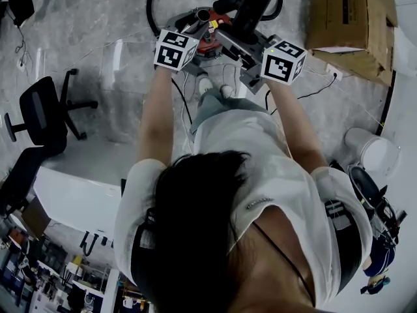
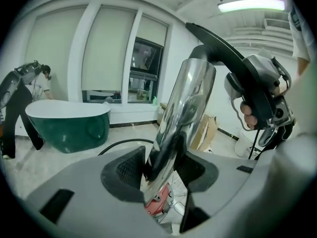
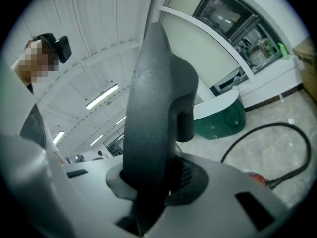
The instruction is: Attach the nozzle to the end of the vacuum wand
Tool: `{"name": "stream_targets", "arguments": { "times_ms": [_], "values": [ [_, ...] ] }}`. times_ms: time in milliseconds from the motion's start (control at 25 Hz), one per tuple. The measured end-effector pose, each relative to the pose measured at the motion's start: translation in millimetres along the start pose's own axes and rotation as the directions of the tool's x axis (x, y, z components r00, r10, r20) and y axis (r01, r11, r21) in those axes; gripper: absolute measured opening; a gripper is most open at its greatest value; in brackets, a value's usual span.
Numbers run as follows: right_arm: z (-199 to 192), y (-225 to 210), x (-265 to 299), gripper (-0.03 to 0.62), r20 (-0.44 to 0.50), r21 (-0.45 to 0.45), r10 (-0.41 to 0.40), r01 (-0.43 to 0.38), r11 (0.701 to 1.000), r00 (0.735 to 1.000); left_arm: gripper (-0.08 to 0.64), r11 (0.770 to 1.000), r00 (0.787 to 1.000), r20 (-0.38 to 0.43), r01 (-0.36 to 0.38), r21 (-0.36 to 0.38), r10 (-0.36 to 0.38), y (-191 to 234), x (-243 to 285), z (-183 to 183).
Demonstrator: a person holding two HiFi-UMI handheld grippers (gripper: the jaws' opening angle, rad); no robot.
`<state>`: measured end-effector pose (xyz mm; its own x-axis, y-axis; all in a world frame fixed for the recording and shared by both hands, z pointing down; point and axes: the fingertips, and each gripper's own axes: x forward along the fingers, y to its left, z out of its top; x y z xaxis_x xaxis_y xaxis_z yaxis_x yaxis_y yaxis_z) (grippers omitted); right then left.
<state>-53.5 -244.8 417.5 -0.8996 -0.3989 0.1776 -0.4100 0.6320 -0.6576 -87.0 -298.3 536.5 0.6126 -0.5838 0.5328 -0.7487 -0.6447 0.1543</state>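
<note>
Left hand-held gripper (image 2: 163, 168) is closed on the vacuum wand (image 2: 187, 100). Both pads lie against the chrome tube, which runs up and to the right between them. Right hand-held gripper (image 3: 151, 185) clamps the nozzle (image 3: 154, 93) in a narrow grip.

Only the left gripper view shows the joint. The nozzle's black curved neck meets the upper end of the vacuum wand, and the other unit grips the nozzle just beyond that point. Whether the nozzle is fully seated cannot be told.

The right gripper view shows the nozzle's matte dark-grey body with a short side stub, and a black hose (image 3: 267, 133) lying on the floor (image 3: 277, 157).

The head view shows the joint less clearly. It places both units close together in front of the person, above a red vacuum body (image 1: 208, 41) on the floor. Cardboard boxes (image 1: 345, 15) stand to the right.
</note>
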Motion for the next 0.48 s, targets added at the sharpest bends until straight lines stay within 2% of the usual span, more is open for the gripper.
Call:
{"name": "stream_targets", "arguments": {
  "times_ms": [160, 480],
  "values": [
    [-3.2, 3.1, 5.8, 0.089, -0.026, 0.104, 0.057, -0.054, 0.993, 0.998, 0.178, 1.000, 1.000, 0.001, 0.000, -0.002, 0.000, -0.4, -4.3, -1.1],
    [-6.2, 9.4, 10.3, 0.087, -0.067, 0.155, 0.134, -0.123, 0.980, 0.989, 0.178, 1.000, 1.000, 0.007, 0.010, 0.006, -0.010, -4.1, -6.3, -4.3]
  ]
}}
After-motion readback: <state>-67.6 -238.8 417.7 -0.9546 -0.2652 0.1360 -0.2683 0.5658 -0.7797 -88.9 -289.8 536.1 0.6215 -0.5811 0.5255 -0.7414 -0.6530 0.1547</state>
